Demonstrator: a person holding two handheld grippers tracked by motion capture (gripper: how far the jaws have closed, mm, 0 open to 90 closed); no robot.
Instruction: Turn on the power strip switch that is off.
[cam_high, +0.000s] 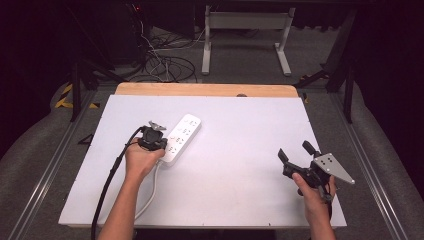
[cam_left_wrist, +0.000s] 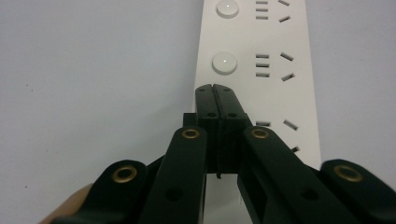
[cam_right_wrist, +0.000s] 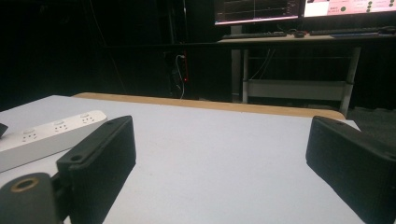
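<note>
White plastic is taking up most of the left gripper view: the power strip (cam_left_wrist: 261, 70) is running up the frame on the table (cam_left_wrist: 93, 70), showing round buttons beside sets of slots, detail the high view is not giving. The left gripper (cam_left_wrist: 215, 88) is sitting with its jaws pressed flat together, nothing between them, the tips lying over the strip's left half. Whether they are touching the plastic I cannot tell.

From the high view, the power strip (cam_high: 181, 138) is lying at an angle on the left-centre of the pale table (cam_high: 240, 170), its white cord (cam_high: 150, 192) trailing toward the near edge. The left gripper (cam_high: 152, 137) is resting at the strip's near end, held in the left hand (cam_high: 141, 161), its black cable (cam_high: 112, 180) looping off the near edge.

The right gripper (cam_high: 295, 150) is being held by the right hand (cam_high: 312, 192) near the table's right front corner, well apart from the strip. In the right gripper view the right gripper (cam_right_wrist: 219, 154) is standing wide, bare tabletop between the jaws, and the strip (cam_right_wrist: 46, 135) is appearing low at left.

Open surface is stretching across the middle and far right. A wooden edge (cam_high: 205, 90) is bordering the far side. Lit monitors (cam_right_wrist: 299, 9) are glowing beyond; their writing is too small to read, and no brand is showing on the strip.
</note>
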